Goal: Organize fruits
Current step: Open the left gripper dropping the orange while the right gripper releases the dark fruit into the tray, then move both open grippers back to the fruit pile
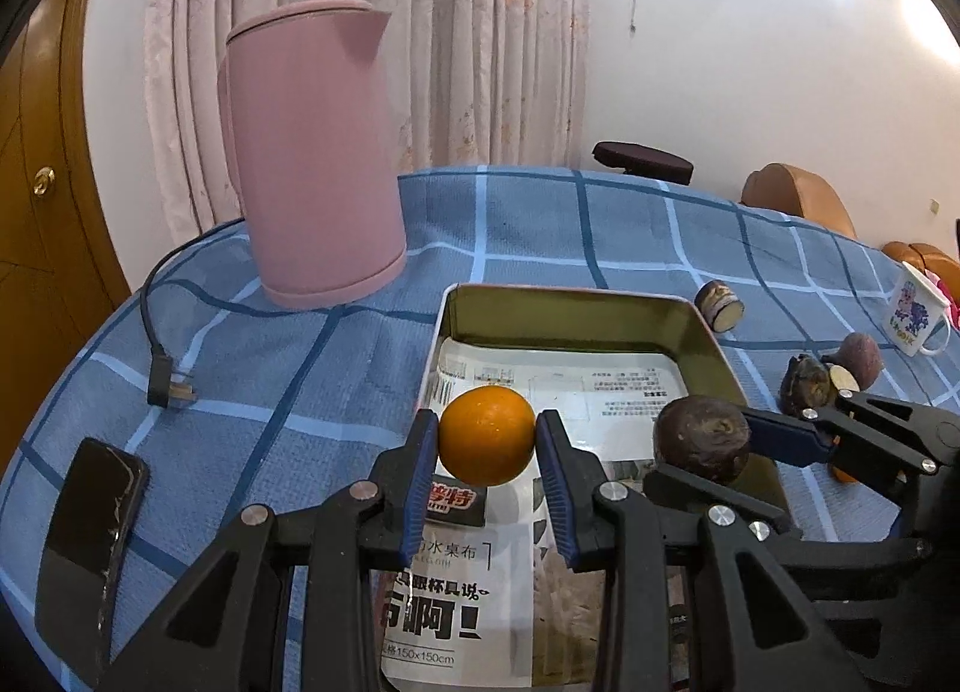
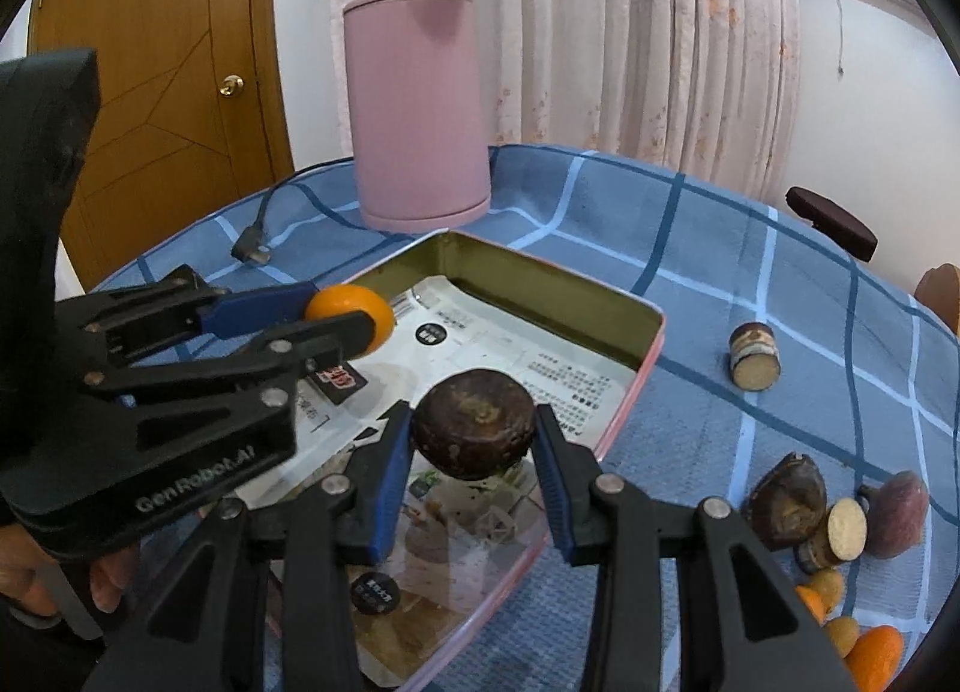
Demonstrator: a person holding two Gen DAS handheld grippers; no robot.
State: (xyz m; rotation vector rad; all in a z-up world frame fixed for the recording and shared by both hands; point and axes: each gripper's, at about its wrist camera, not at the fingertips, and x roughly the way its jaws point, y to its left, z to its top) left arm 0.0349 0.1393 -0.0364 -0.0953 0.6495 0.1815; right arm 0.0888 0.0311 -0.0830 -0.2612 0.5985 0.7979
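Orange fruit, one round piece: the orange [image 1: 486,435] was clamped between the blue pads of the left gripper [image 1: 487,440], both pads pressed against its sides, and it was held above the near left part of the tin tray [image 1: 576,311]. Beside it on the right, the right gripper [image 2: 474,440] was closed on a dark purple-brown fruit [image 2: 474,432], likewise held over the tray. The tray (pink outside, dull gold inside) was lined with printed paper [image 2: 480,344].

On the blue checked tablecloth [image 1: 540,224], to the right of the tray, lay a cluster of loose pieces [image 2: 834,518]: a dark brown fruit, a purplish one, cut stubs with pale ends, and small orange pieces at the near right edge. A single cut stub [image 2: 753,357] lay apart, farther out.

To the near left rested a black phone [image 1: 90,536]; beyond it, a black plug and cord [image 1: 170,386]. A pink kettle [image 1: 318,152] stood at the far left of the table, just behind the tray. A white printed mug [image 1: 918,314] stood at the right edge. Floral curtains [image 1: 372,32] hung behind.
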